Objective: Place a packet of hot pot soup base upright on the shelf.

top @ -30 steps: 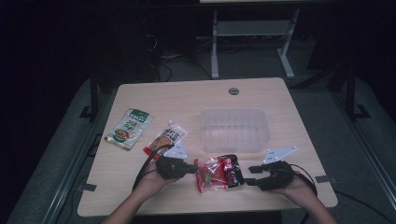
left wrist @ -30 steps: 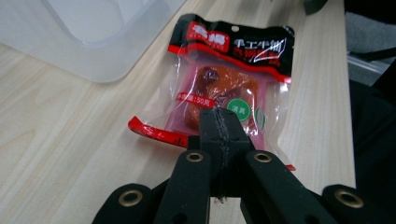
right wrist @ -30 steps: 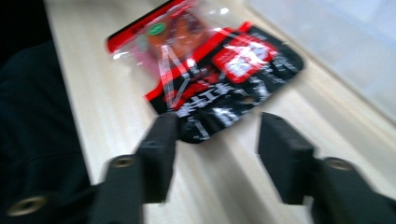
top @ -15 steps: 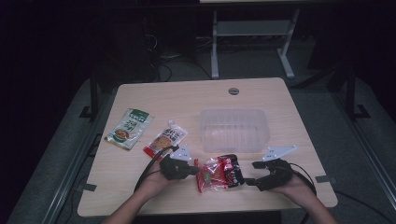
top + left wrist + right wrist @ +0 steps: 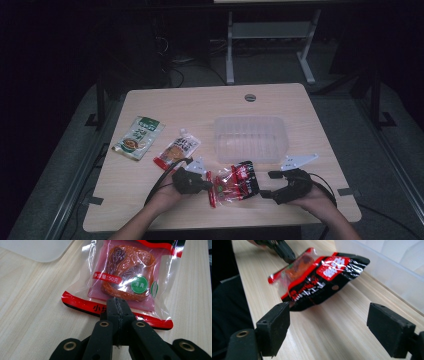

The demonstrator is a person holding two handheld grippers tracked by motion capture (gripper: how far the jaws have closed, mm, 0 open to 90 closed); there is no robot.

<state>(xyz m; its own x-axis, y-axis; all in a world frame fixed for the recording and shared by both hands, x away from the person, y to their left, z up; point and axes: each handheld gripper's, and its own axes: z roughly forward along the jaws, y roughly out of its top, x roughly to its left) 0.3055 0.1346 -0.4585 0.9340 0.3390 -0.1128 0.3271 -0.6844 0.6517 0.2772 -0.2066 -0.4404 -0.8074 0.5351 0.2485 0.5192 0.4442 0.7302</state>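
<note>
Grippers meet over a red-and-black plastic snack packet with a clear window (image 5: 235, 182) lying on a light wooden table (image 5: 200, 105), just in front of a clear rectangular plastic container (image 5: 251, 138) that serves as the scene's landmark. The left gripper (image 5: 205, 185), held in a person's left hand (image 5: 167, 192), has its black jaws pressed together on the packet's red sealed edge; the left gripper view shows the jaw tips clamped on that red strip (image 5: 117, 308), with the orange-brown food visible through the window beyond. The packet's far end, printed black with a red label, lifts off the tabletop on the side toward the container, as the right gripper view (image 5: 319, 275) shows. The right gripper (image 5: 267, 184), held in the person's right hand (image 5: 312, 197) in front of the container's right corner, has just been opening its jaws; they now stand wide apart, clear of the packet, with bare table between the two pads and the packet's black end just ahead of them. A grey three-cornered plate (image 5: 298, 161) rides on top of that gripper, near the container's front right corner. Well to the left of the container lie a green-and-white flat sachet (image 5: 139, 137) and, closer in, an orange-and-white spouted pouch (image 5: 176, 148), both flat on the table and apart from each other.
</note>
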